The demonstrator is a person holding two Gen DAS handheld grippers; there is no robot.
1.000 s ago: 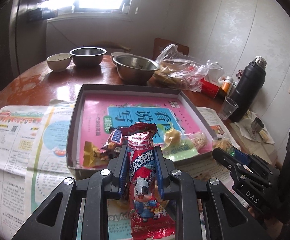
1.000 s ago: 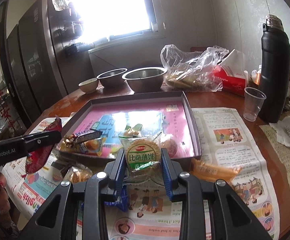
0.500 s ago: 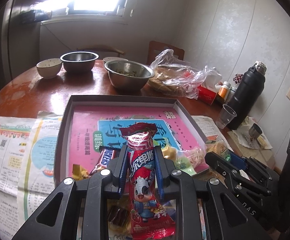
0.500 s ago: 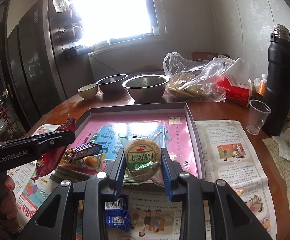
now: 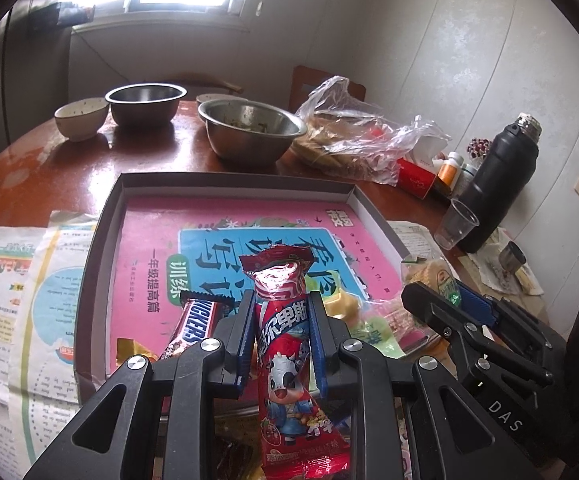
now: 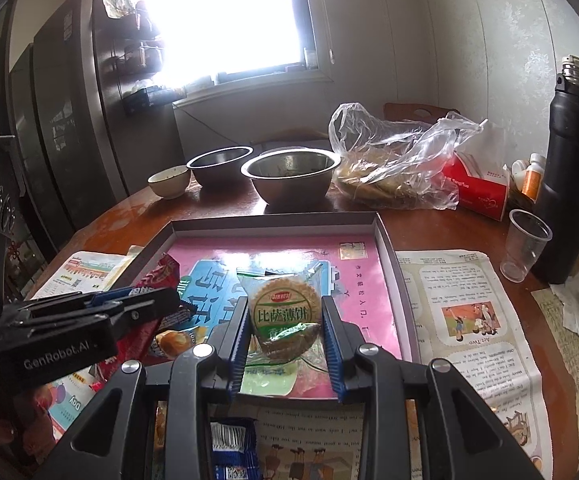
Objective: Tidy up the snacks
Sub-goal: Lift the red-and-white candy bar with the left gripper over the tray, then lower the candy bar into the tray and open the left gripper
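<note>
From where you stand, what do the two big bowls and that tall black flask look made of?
The two big bowls look like stainless steel: grey, with bright rims and soft reflections. The tall black flask has a matte black body, probably coated metal, with a bare threaded steel neck.

The far half of the tray is lying open ahead of my jaws. Loose snack packets are crowding its near edge. Steel bowls and a plastic bag are blocking the table beyond, while a black flask and a clear cup are guarding the right side.
</note>
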